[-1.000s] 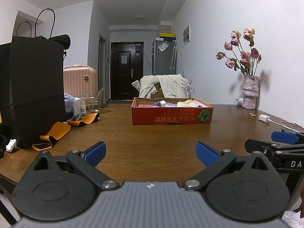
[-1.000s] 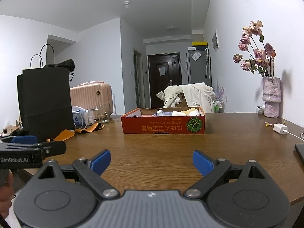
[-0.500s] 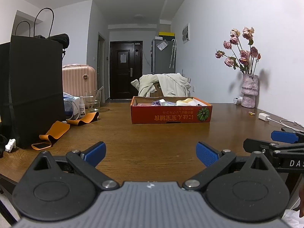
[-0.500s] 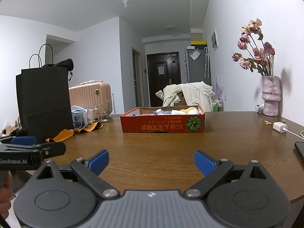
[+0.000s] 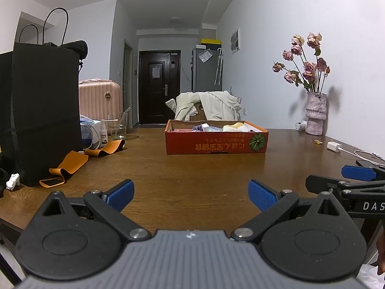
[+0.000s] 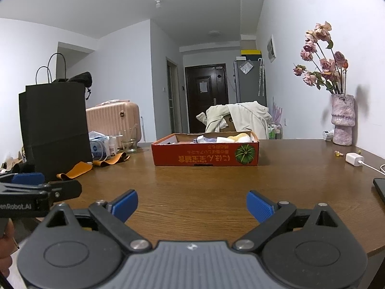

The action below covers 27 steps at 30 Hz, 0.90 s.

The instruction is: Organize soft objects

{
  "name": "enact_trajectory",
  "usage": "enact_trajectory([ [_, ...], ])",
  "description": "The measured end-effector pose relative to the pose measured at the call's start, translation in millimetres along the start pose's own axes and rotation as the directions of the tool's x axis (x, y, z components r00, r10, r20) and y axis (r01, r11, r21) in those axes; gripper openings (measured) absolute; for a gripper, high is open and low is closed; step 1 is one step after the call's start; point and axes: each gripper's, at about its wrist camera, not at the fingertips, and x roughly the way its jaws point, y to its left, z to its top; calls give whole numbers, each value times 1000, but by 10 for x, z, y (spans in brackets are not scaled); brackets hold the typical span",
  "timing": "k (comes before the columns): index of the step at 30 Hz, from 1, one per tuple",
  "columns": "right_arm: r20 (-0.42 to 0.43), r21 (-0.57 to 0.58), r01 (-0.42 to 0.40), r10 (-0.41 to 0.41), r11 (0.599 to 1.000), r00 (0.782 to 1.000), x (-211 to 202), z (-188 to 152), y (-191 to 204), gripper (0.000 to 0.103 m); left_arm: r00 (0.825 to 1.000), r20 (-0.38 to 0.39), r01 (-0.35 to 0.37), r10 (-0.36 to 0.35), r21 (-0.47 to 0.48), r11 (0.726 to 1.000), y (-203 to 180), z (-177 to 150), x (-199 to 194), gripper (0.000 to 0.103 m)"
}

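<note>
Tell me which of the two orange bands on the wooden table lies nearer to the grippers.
The flat orange elastic band beside the tall black paper bag is nearer; the other orange band lies farther back, by the small white spray bottle.

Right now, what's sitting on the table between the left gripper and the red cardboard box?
Nothing: in the left wrist view only bare wooden table lies between the open left gripper and the red cardboard box.
</note>
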Motion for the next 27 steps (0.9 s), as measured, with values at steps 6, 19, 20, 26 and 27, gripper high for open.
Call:
enact_trajectory([
  [6,-4,0,2,-2,1000,1000,16,-11,-1,98,1000,-6,0,0,5,1000,-6,0,11,103],
  [19,-4,-7,3,-4,1000,1000,16,-3,4,98,1000,-7,-2,2,5,1000,10,10,19,103],
  [20,-3,-6,4,-4,1000,1000,17,-1,2,98,1000,-6,-2,3,6,1000,10,10,18,103],
  [26,0,-7,2,-2,1000,1000,12,-2,9,98,999,38,-4,3,8,1000,10,-8,-35,103],
  [27,-1,-7,2,-2,1000,1000,15,-4,10,98,999,51,4,-4,18,1000,6,-21,-53,103],
])
